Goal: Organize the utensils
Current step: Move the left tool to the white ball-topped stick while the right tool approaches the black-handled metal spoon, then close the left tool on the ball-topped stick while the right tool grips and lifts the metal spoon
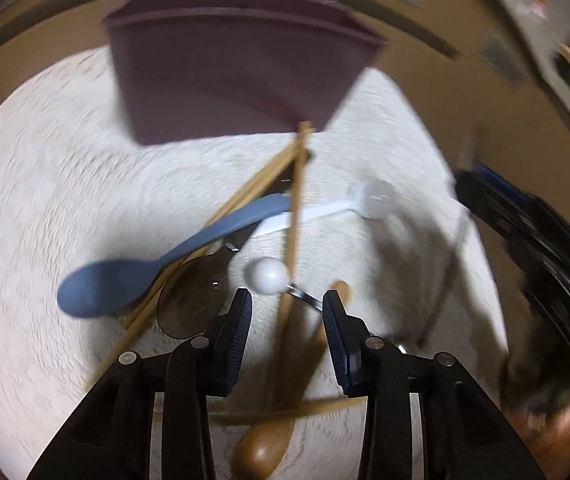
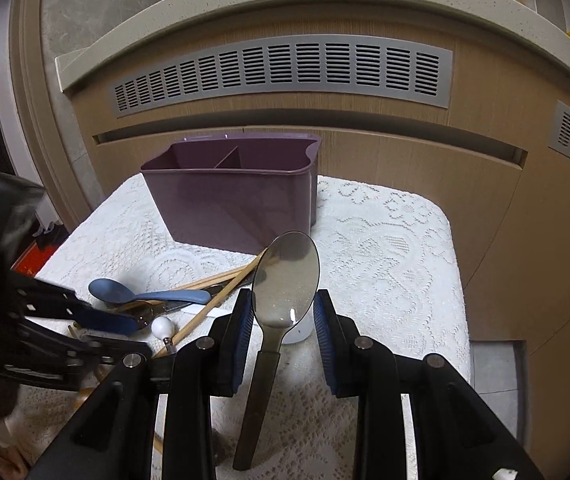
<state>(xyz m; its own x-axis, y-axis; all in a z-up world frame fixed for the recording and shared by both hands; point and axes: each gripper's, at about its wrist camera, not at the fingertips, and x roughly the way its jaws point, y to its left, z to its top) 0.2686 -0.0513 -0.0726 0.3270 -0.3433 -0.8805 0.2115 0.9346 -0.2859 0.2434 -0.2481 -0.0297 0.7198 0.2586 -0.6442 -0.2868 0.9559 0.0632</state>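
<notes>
In the left wrist view, blurred by motion, the left gripper (image 1: pixel 287 308) points down at a heap of utensils on a white lace cloth (image 1: pixel 45 184); its jaws stand apart with nothing pinched, while a wooden spoon (image 1: pixel 269 432) lies beneath the gap at lower centre. Just beyond the fingertips sits a small white ball-ended utensil (image 1: pixel 267 275). Left of centre a blue spoon (image 1: pixel 125 280) lies across wooden chopsticks (image 1: pixel 245 196) and a dark translucent spoon bowl (image 1: pixel 187 300); a white spoon (image 1: pixel 365 200) lies right of centre. A purple utensil caddy (image 1: pixel 237 76) fills the upper middle. In the right wrist view, the right gripper (image 2: pixel 283 312) stands at lower centre with a smoky translucent spoon (image 2: pixel 285 276) between its jaws, bowl raised; I cannot tell whether the pads press it. The caddy (image 2: pixel 229 204), divided into compartments, stands just above centre on the cloth (image 2: pixel 385 240). The left gripper (image 2: pixel 125 334) reaches into the heap at lower left.
</notes>
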